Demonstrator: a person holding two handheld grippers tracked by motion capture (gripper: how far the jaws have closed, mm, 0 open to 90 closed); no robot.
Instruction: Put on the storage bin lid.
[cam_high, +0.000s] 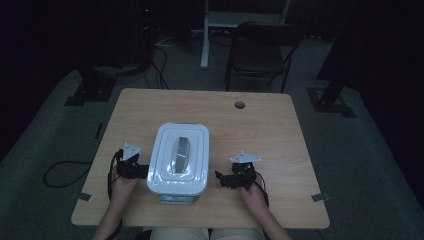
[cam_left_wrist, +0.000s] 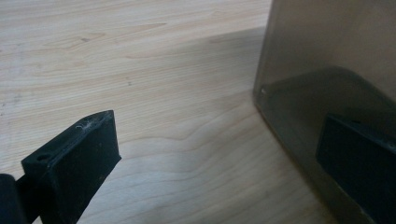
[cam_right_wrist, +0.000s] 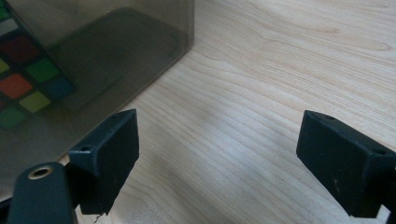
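A translucent box with a white lid (cam_high: 178, 157) and a grey handle (cam_high: 180, 155) stands on the wooden table (cam_high: 260, 130), near its front edge. My left gripper (cam_high: 144, 171) is open and points at the box's left side. In the left gripper view its jaws stand wide apart, and the smoky box wall (cam_left_wrist: 322, 51) is right behind one jaw. Just right of the box, my right gripper (cam_high: 219, 178) is open too and holds nothing. In the right gripper view a colourful puzzle cube (cam_right_wrist: 23, 88) shows through the box wall (cam_right_wrist: 116, 42).
A round cable hole (cam_high: 239, 105) sits in the table's far side. Bits of tape (cam_high: 320, 197) mark the front corners. Beyond the table stand a dark folding chair (cam_high: 260, 50) and stand bases, with cables (cam_high: 60, 172) on the floor at left.
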